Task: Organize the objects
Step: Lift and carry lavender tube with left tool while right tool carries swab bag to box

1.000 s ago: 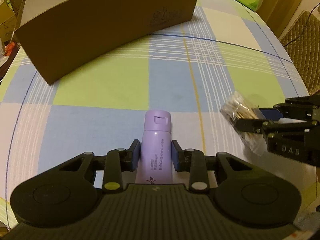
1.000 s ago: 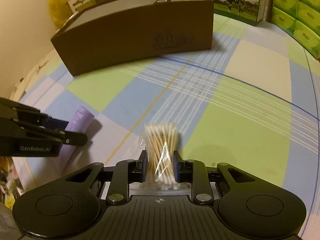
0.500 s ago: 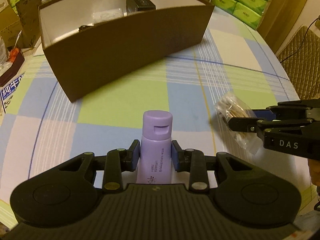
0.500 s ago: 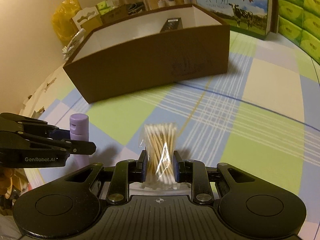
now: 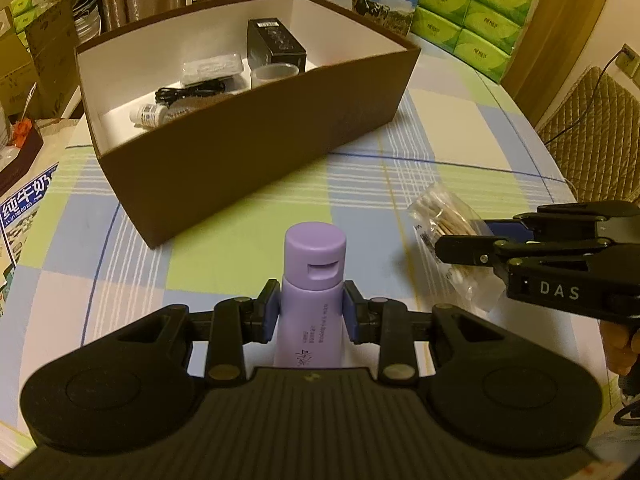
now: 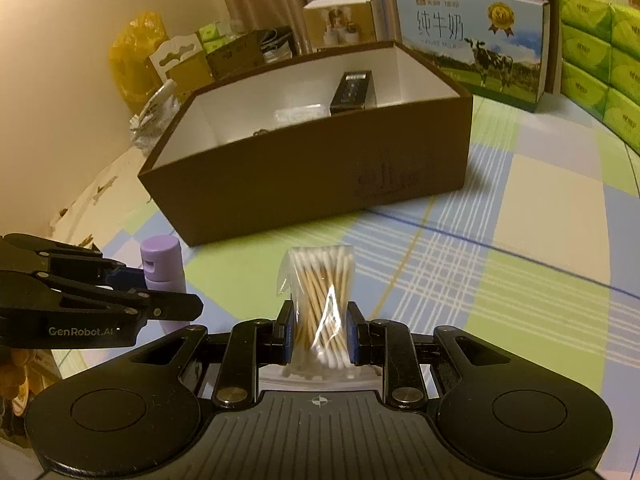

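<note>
My left gripper (image 5: pixel 309 312) is shut on a purple bottle (image 5: pixel 312 280) and holds it upright above the checked tablecloth. My right gripper (image 6: pixel 321 332) is shut on a clear bag of cotton swabs (image 6: pixel 322 300), also lifted. Each gripper shows in the other's view: the right one with the bag of cotton swabs (image 5: pixel 444 226) at the right, the left one with the purple bottle (image 6: pixel 162 260) at the left. The open brown box (image 5: pixel 256 152) stands ahead; it holds a black box (image 5: pixel 276 46), a cable, a small bottle and clear containers. It also shows in the right wrist view (image 6: pixel 320 176).
A milk carton box (image 6: pixel 472 36) and green tissue packs (image 5: pixel 468 16) stand behind and right of the brown box. Cardboard boxes and clutter lie at the far left (image 5: pixel 36 64). A chair (image 5: pixel 588 128) is at the right past the table edge.
Both grippers have risen with their objects, from table level to well above it. The inside of the brown box has come into sight.
</note>
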Demonstrator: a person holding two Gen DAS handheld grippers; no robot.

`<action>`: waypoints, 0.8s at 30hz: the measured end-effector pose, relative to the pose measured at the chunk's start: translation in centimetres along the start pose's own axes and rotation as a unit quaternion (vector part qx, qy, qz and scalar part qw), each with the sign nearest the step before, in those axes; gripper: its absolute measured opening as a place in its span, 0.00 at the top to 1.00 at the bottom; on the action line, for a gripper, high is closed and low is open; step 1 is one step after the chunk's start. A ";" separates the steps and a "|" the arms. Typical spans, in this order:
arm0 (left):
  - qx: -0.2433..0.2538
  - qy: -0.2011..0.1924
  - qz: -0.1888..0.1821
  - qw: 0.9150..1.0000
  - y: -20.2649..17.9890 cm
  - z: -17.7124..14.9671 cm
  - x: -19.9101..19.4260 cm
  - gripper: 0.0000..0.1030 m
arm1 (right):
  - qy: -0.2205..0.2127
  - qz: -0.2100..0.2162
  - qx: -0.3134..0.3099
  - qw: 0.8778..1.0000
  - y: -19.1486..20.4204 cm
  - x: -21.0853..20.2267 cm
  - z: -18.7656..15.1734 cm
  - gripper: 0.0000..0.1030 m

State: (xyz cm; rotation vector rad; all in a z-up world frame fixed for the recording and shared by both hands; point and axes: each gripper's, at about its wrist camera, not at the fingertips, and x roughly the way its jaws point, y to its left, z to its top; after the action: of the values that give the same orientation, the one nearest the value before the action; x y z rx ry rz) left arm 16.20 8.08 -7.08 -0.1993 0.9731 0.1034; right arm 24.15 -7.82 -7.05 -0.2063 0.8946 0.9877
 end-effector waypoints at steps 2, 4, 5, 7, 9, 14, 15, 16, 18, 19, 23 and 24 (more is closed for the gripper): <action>0.002 -0.004 -0.002 1.000 0.1 0.3 -0.3 0.73 | -0.005 0.000 0.000 1.000 0.0 -0.1 0.4 0.79; 0.004 -0.009 -0.004 1.000 0.2 0.7 -0.6 0.73 | -0.010 0.000 0.000 1.000 0.0 -0.2 0.9 0.79; 0.004 -0.011 -0.005 1.000 0.2 0.9 -0.8 0.73 | -0.012 0.000 0.000 1.000 0.1 -0.2 1.1 0.79; 0.005 -0.017 -0.007 1.000 0.3 1.3 -1.2 0.73 | -0.018 0.000 -0.001 1.000 0.1 -0.4 1.6 0.79; 0.006 -0.024 -0.010 1.000 0.4 1.7 -1.6 0.73 | -0.024 0.000 -0.002 1.000 0.2 -0.4 2.2 0.79; 0.009 -0.045 -0.017 0.999 0.7 3.0 -3.1 0.73 | -0.041 0.004 -0.005 0.999 0.4 -0.6 3.8 0.79; 0.010 -0.051 -0.018 0.998 0.7 3.3 -3.4 0.73 | -0.045 0.006 -0.007 0.999 0.5 -0.6 4.3 0.79; 0.010 -0.056 -0.019 0.998 0.8 3.6 -3.8 0.73 | -0.049 0.007 -0.008 0.999 0.5 -0.7 4.7 0.79; 0.012 -0.067 -0.022 0.997 0.9 4.3 -4.4 0.73 | -0.059 0.010 -0.011 0.998 0.7 -0.7 5.7 0.79; 0.012 -0.073 -0.024 0.997 1.0 4.7 -4.8 0.73 | -0.065 0.013 -0.010 0.998 0.8 -0.7 6.3 0.79; 0.011 -0.095 -0.027 0.995 1.5 6.2 -6.0 0.73 | -0.086 0.020 -0.013 0.996 0.9 -0.5 8.7 0.79; 0.010 -0.100 -0.026 0.995 1.7 6.6 -6.3 0.73 | -0.090 0.021 -0.014 0.996 1.0 -0.4 9.4 0.79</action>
State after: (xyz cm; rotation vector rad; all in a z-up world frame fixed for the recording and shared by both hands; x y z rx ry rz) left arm 17.73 11.20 1.56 -0.1920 0.7680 0.0638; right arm 28.57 -2.56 -0.54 -0.1201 0.7231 1.0420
